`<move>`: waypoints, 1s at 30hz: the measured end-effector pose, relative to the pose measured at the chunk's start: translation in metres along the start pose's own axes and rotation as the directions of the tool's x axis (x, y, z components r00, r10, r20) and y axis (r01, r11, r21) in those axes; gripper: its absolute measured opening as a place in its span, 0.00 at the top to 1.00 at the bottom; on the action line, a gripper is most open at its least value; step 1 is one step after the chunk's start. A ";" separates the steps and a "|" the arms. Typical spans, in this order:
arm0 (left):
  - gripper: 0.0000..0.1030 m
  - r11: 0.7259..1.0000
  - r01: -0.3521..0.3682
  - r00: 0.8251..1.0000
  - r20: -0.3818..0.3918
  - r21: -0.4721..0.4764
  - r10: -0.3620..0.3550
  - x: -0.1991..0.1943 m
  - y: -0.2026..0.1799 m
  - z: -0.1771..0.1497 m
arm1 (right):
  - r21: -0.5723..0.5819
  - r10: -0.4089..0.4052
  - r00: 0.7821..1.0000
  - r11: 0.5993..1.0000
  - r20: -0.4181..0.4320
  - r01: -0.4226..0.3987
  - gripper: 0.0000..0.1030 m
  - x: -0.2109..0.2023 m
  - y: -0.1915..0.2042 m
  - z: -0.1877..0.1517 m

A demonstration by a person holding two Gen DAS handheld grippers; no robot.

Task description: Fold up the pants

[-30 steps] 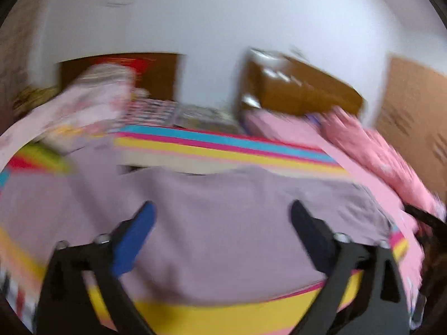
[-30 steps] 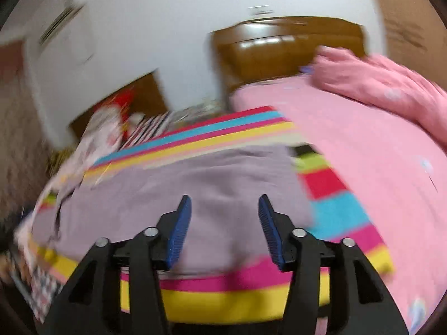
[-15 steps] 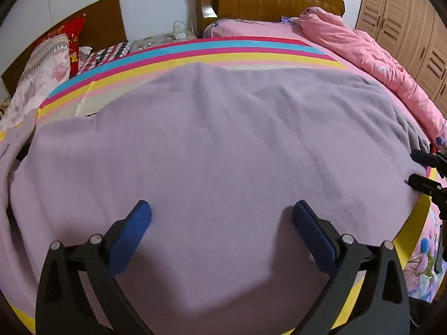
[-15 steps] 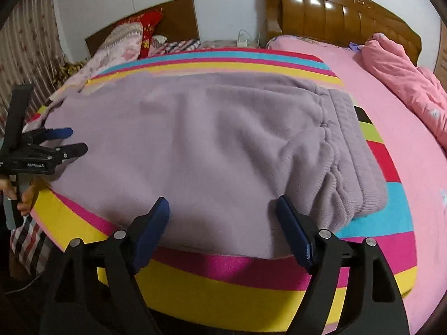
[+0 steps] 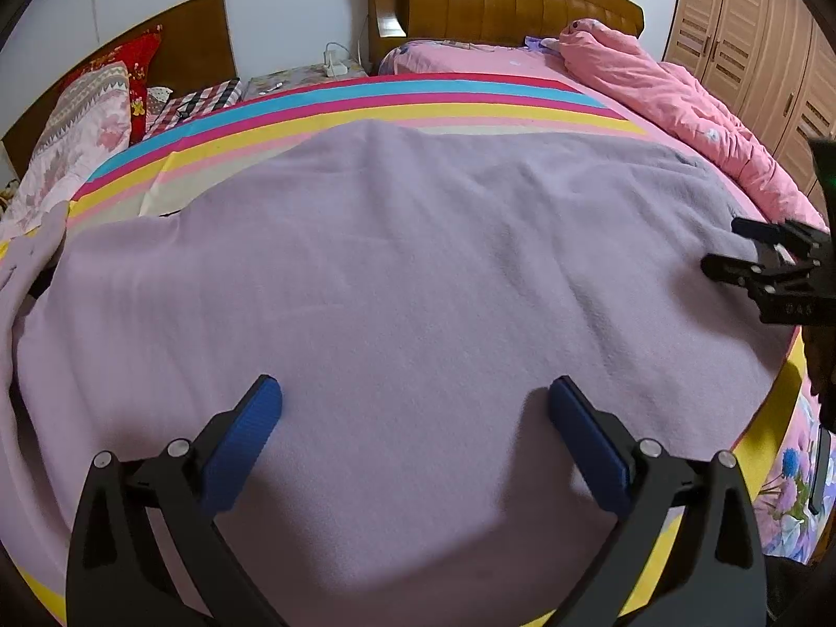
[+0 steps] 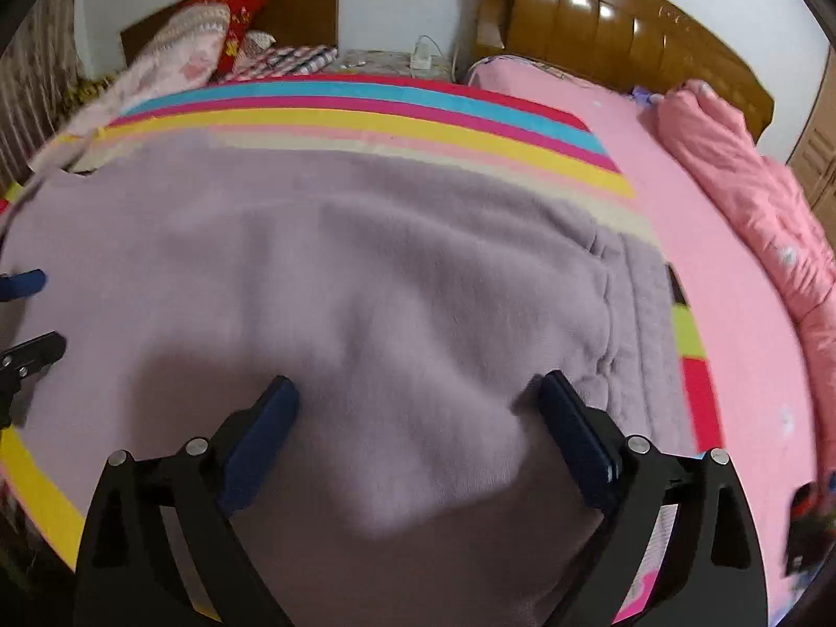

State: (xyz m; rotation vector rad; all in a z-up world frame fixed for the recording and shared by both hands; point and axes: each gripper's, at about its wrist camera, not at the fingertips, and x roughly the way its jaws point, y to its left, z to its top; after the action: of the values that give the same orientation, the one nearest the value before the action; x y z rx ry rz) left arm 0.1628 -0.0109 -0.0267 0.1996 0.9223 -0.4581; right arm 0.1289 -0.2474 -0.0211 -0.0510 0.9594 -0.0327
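Lilac fleece pants [image 5: 407, 271] lie spread flat across a striped sheet on the bed. Their ribbed waistband [image 6: 642, 324] is at the right in the right wrist view. My left gripper [image 5: 415, 397] hovers low over the cloth with its blue pads wide apart and nothing pinched. My right gripper [image 6: 418, 392] is close above the cloth near the waistband; its jaws are opening, with the fabric under them and not pressed. Each gripper shows at the edge of the other's view: the right gripper [image 5: 731, 245] and the left gripper [image 6: 36, 308].
A striped sheet [image 5: 366, 109] covers the bed under the pants. A crumpled pink quilt [image 5: 679, 89] lies along the right side. Pillows [image 5: 89, 115] and a wooden headboard [image 5: 501, 0] stand at the far end, wooden wardrobe doors [image 5: 752, 52] at the right.
Both grippers dropped toward the pants and tilted down, so the cloth now fills the views. The right gripper's jaws have spread much wider; the left has stayed still lately.
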 end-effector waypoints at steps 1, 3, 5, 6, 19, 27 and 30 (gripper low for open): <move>0.02 1.000 0.007 1.000 0.005 -0.005 -0.007 -0.001 0.001 0.000 | 0.013 -0.017 1.000 1.000 -0.013 0.017 0.12 -0.004 -0.001 0.001; 0.02 0.998 0.040 0.998 0.050 -0.041 -0.038 -0.010 0.008 -0.002 | 0.083 -0.042 0.999 0.996 0.002 0.041 0.12 -0.018 0.002 0.008; 0.02 0.988 0.115 0.980 0.175 -0.098 -0.097 -0.040 0.026 -0.014 | 0.068 0.059 0.992 0.995 0.116 -0.068 0.12 -0.043 0.020 0.024; 0.02 0.980 0.159 0.962 0.242 -0.123 -0.126 -0.059 0.038 -0.024 | 0.034 0.108 0.982 0.993 0.156 -0.114 0.12 -0.052 0.032 0.033; 0.02 0.544 -0.108 0.853 0.204 -0.832 0.480 -0.202 0.331 -0.193 | -0.703 0.694 0.699 0.410 -0.173 -0.581 0.17 -0.012 0.436 0.202; 0.08 0.373 -0.112 0.854 0.102 -0.921 0.509 -0.192 0.425 -0.221 | -0.719 0.647 0.623 0.163 -0.439 -0.676 0.38 0.038 0.660 0.224; 0.11 0.387 -0.105 0.864 0.109 -0.916 0.492 -0.185 0.439 -0.218 | -0.722 0.617 0.626 0.132 -0.476 -0.679 0.45 0.050 0.693 0.216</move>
State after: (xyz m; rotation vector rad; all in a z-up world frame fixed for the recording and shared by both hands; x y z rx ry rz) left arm 0.1135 0.5101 -0.0197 -0.6975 0.6140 0.4046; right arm 0.3381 0.4479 0.0216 -0.5929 0.8937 1.3636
